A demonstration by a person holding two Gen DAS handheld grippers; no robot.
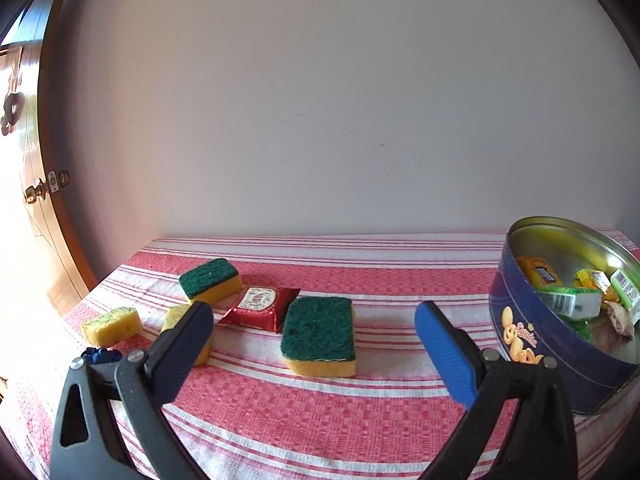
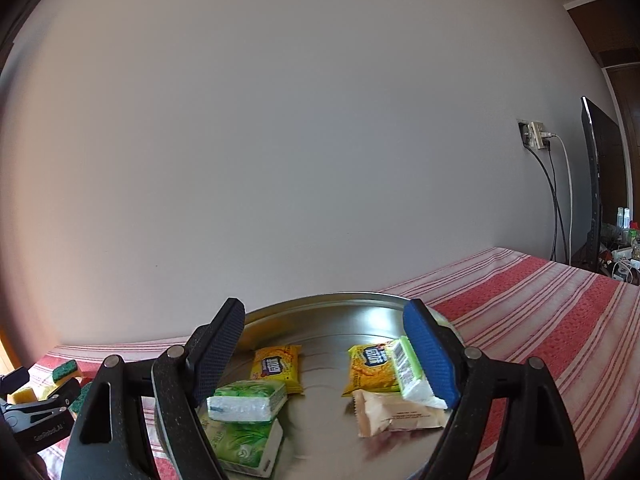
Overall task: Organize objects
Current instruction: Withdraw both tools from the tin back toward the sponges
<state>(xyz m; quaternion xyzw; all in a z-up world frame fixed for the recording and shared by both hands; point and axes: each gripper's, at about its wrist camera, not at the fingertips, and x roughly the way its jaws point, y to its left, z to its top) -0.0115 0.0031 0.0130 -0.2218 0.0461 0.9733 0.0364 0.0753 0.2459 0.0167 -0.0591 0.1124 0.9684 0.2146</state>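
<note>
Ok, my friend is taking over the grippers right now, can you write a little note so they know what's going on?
Left gripper: open, empty, over the striped cloth, facing the sponges.
Right gripper: open, empty, over the round tin.
In the tin: two yellow snack packets, green tissue packs and a beige packet.
On the cloth: four sponges, the nearest being the big green-topped sponge, plus a red packet.
Done: several packets already sit in the tin.
Left: probably the red packet goes in next; the sponges still need sorting.
</note>
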